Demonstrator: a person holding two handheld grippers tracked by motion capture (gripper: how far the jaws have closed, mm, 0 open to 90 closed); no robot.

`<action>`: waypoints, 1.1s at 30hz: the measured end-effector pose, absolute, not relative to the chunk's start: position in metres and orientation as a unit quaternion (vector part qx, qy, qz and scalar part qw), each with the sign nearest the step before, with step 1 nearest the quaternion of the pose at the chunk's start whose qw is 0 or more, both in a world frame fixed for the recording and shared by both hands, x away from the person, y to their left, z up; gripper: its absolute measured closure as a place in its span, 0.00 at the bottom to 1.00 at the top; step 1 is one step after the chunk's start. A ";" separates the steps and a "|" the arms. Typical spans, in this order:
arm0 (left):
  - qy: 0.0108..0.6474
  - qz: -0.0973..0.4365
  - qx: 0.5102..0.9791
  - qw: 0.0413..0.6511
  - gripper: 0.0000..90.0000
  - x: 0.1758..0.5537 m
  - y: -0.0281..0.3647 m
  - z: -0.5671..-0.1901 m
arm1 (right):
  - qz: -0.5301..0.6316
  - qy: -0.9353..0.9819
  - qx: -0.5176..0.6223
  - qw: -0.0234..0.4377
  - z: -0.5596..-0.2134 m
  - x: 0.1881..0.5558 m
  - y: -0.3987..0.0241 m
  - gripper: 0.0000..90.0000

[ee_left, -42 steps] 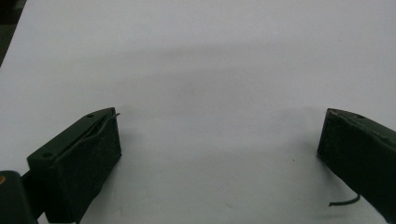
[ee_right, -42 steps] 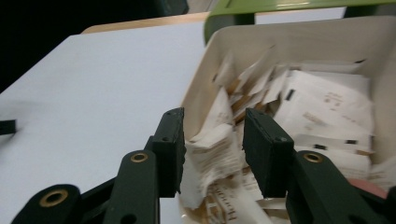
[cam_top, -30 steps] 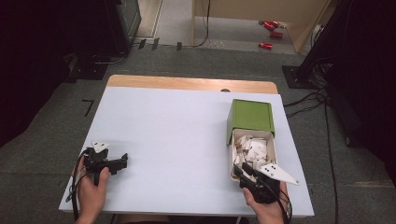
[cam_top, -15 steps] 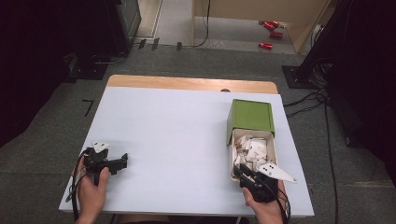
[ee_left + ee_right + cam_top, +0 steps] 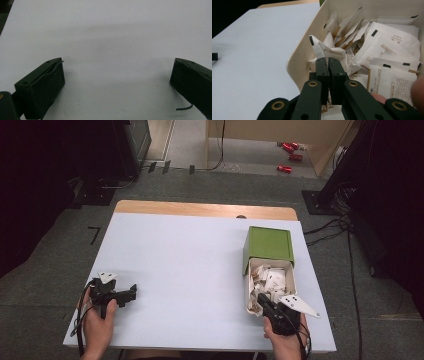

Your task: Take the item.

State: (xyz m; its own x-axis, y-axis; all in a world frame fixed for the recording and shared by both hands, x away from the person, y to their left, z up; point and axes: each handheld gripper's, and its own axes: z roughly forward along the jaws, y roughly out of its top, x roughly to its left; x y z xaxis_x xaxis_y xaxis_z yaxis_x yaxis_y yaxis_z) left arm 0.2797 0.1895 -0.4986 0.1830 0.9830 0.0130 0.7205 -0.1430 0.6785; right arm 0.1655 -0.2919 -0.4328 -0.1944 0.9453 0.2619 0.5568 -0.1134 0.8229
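Observation:
At the table's right side stands a cream box point(image 5: 291, 270) full of white paper packets point(image 5: 267, 279), with its green lid point(image 5: 270, 245) propped at the far end. My right gripper point(image 5: 262, 300) reaches into the near end of the box. Its jaws have just been closing. In the right gripper view they stand together, pinching the lower edge of a crumpled white packet point(image 5: 329, 51) at my right gripper's tips point(image 5: 328, 59). My left gripper point(image 5: 132, 293) rests on the table at the near left. Its jaws stand wide apart over bare table, my left gripper point(image 5: 117, 66) holding nothing.
The pale blue table top point(image 5: 190, 265) has a wooden strip point(image 5: 200, 209) along its far edge. Beyond it on the grey floor lie cables point(image 5: 330, 227) and some red items point(image 5: 290, 150). Dark stands flank the table on both sides.

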 end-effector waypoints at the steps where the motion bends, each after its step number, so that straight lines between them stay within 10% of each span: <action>1: 0.593 0.237 0.718 0.276 0.00 0.280 0.189 -0.499 | 0.450 0.629 0.595 0.220 -0.432 0.165 -0.293 0.99; 33: 0.593 0.238 0.718 0.276 0.00 0.280 0.189 -0.499 | 0.488 0.589 0.585 0.269 -0.395 0.164 -0.287 1.00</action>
